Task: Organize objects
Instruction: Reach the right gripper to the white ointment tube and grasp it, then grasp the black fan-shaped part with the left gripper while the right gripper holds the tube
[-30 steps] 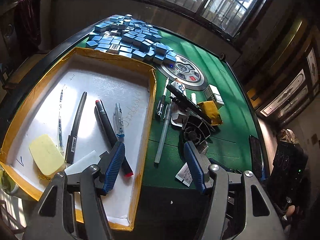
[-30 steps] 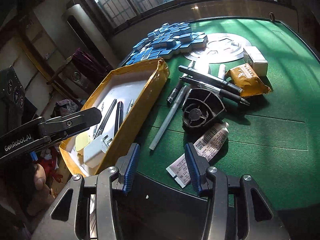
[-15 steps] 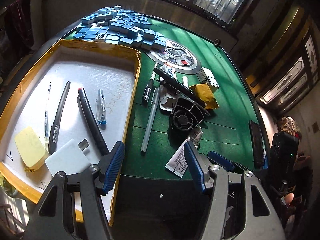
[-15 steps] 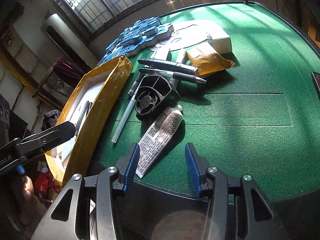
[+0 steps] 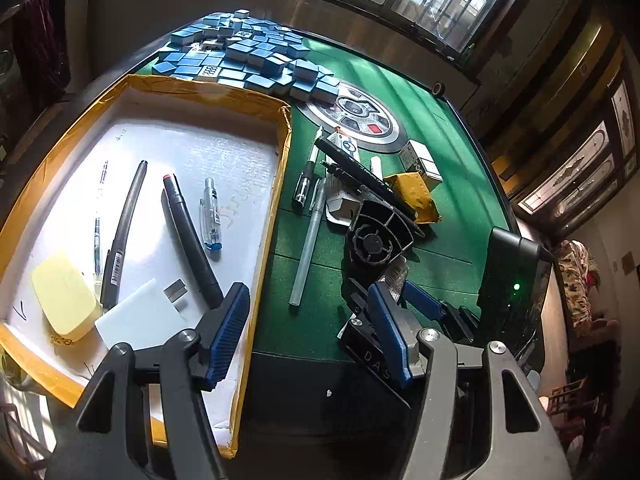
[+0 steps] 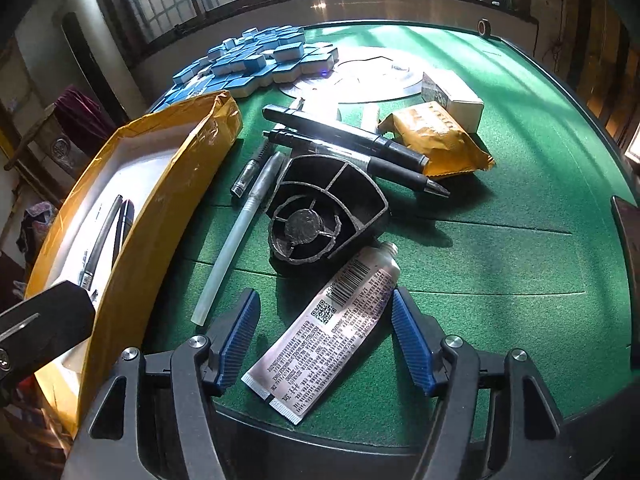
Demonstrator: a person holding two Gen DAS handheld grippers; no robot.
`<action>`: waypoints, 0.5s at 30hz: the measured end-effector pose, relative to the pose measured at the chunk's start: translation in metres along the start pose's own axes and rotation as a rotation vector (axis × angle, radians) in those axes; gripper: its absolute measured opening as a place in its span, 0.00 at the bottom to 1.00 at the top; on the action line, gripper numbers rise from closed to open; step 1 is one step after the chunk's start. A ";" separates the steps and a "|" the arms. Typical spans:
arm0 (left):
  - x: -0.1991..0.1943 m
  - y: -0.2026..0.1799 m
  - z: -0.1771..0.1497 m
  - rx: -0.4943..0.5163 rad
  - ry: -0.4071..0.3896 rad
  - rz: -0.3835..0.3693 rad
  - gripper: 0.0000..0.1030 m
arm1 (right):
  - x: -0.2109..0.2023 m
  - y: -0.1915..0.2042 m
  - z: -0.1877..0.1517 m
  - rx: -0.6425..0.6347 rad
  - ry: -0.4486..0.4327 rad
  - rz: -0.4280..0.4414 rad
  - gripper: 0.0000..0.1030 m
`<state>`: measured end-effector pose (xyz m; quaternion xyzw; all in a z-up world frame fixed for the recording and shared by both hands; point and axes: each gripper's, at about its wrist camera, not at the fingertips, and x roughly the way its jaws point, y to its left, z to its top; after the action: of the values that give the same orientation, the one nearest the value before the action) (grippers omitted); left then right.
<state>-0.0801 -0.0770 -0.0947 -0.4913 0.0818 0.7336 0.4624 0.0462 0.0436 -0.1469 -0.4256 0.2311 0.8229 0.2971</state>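
Right claw (image 6: 326, 338) straddles the barcoded tube (image 6: 326, 332) (text unreadable).

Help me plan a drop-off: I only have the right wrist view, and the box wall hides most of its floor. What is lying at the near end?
Observer: A white plug adapter lies at the near end of the box, beside a yellow pad.
Operator: I can make out two dark pens inside. Anything else?
Observer: Yes, a clear pen with a blue end lies to the right of them.
Operator: Where is the left gripper?
Observer: The left gripper is at the table's near edge, jaws open, roughly in line with the box's right wall.
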 end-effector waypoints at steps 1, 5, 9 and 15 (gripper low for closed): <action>0.000 0.001 0.000 -0.004 0.001 0.001 0.59 | 0.000 0.003 -0.001 -0.020 -0.008 -0.014 0.54; 0.001 0.005 -0.001 -0.018 0.007 0.001 0.59 | -0.003 0.000 -0.006 -0.046 -0.040 -0.062 0.35; 0.005 0.003 -0.001 -0.014 0.018 -0.006 0.59 | -0.008 -0.015 -0.005 0.001 -0.040 -0.028 0.28; 0.008 -0.003 -0.002 0.005 0.025 -0.008 0.59 | -0.007 -0.045 0.003 0.074 -0.035 -0.003 0.28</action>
<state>-0.0768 -0.0720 -0.1010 -0.4997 0.0872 0.7253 0.4654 0.0782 0.0758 -0.1449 -0.4002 0.2557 0.8207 0.3177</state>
